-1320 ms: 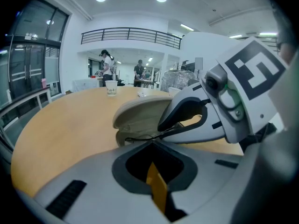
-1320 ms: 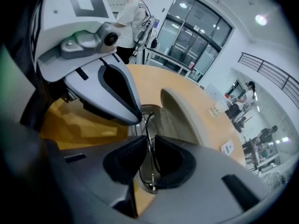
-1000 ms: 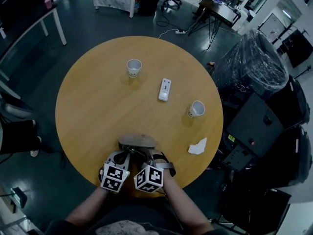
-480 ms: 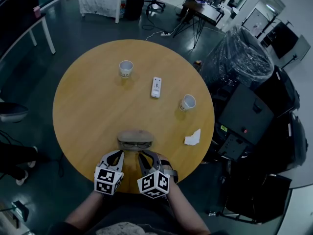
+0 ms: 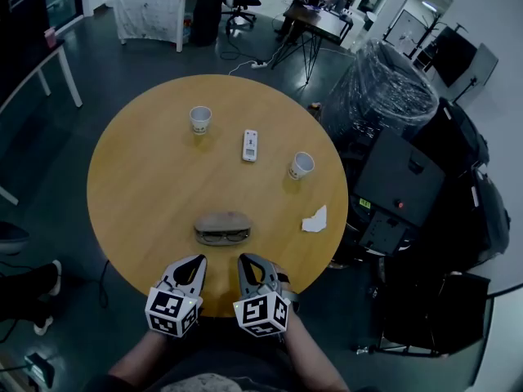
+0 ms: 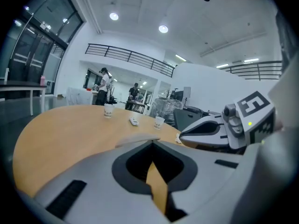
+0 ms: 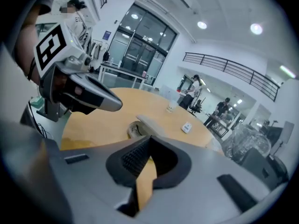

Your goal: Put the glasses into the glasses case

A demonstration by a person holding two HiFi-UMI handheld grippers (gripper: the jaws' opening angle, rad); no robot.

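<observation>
Head view showed both claws drawn back from the glasses case point(image 5: 222, 220) to the near rim of the round table point(image 5: 147, 186), at about 6 o'clock from its centre; a second before they had been bunched right over the case, and half a second before they were only just clear of it. The left gripper point(image 5: 194, 265) and right gripper point(image 5: 248, 262) sat side by side, well apart from the case. In each gripper view the jaws met at the tips, with only bare tabletop showing through the slot behind them, so neither had hold of anything. The case lay just ahead of them at 12 o'clock, and the glasses point(image 5: 222, 236) showed dark along its near edge. From the right gripper view the lid point(image 7: 148, 123) stood raised over the frames point(image 7: 134, 130). I took it that the glasses were already in and had been let go, with perhaps only the lid left to shut
</observation>
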